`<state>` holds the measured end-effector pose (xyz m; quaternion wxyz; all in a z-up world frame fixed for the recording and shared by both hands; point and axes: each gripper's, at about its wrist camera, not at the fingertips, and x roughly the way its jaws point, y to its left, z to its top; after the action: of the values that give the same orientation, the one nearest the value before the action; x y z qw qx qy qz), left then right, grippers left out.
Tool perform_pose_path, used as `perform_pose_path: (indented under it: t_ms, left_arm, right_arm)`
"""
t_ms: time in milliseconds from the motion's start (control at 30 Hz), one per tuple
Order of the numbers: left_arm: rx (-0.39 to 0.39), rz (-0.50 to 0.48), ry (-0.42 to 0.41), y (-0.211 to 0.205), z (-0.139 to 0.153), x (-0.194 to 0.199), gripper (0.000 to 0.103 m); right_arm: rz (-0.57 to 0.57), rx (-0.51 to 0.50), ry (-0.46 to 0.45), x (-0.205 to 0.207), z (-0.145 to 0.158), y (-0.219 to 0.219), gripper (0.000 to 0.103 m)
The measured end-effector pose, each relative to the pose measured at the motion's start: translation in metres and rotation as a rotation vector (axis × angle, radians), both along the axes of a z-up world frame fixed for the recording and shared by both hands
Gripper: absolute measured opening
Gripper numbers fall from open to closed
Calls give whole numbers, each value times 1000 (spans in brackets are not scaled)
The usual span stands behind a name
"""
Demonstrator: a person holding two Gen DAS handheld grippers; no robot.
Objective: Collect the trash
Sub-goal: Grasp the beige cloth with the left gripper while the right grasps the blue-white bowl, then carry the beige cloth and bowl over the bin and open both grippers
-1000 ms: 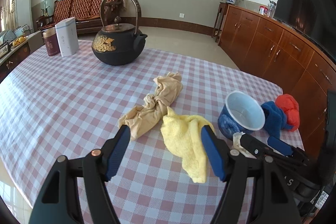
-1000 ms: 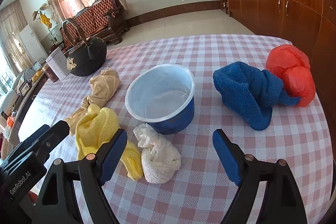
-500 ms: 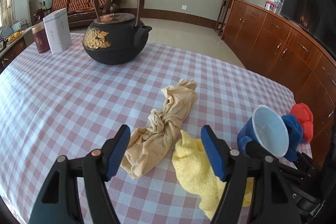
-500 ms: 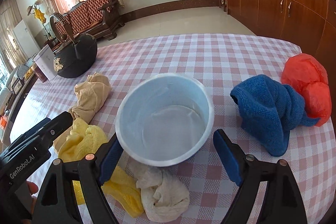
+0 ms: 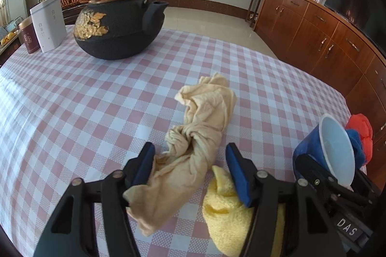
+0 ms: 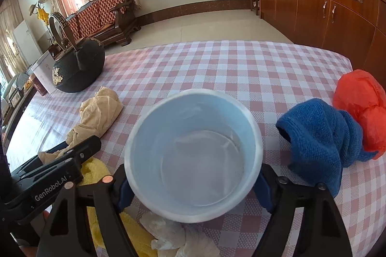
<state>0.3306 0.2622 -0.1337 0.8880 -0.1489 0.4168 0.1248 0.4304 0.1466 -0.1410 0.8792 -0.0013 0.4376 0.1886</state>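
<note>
**Tongs close in on beige rag & bowl**

Trash here, by my reading, = the crumpled bits on the checked bench. Beige cloth, twisted into a rope, lies mid-bench; its near end runs between the left tongs, whose jaws have just been closing. Left pad looks to touch the fabric, right pad still apart from it, so not gripped yet, half-narrowed. Prob. aimed at the knotted waist since that's the thickest part to bite.

Yellow cloth sits just beside, partly under the left tongs' right finger. White crumpled wad lies in front of the bowl, base cut off by the frame.

Blue bowl w/ white inside is the likely bin. Right tongs straddle it low on the wall; jaws have just been closing, pads look pressed to both sides, though the rim hides the contact itself. In left view the bowl appears tilted, which suggests it's held.

Further out: blue knit cloth touching an orange plastic bag near the bench edge. Black teapot, white box & red tin at far side; not trash, I'd say.
</note>
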Motion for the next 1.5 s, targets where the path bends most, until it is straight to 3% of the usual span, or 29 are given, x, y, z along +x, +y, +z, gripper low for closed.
perform_pose_path:
  t_ms: [167,267,1133,1500]
  left_arm:
    - [8,-2,-20,0,2,-3,39]
    - [1,1,-38,1,6,-7,35]
    - [19,-35,-254,-22,75,-76,35]
    - [9,-125,-273,-73,86,-103,35]
  right_arm:
    - [9,0,-19,-1,1,3,79]
    - [16,0,-25,-3,3,3,78]
    - [-2,57,-91,-60,56,-54,78]
    - [-16,72,-114,-105,75,-102,77]
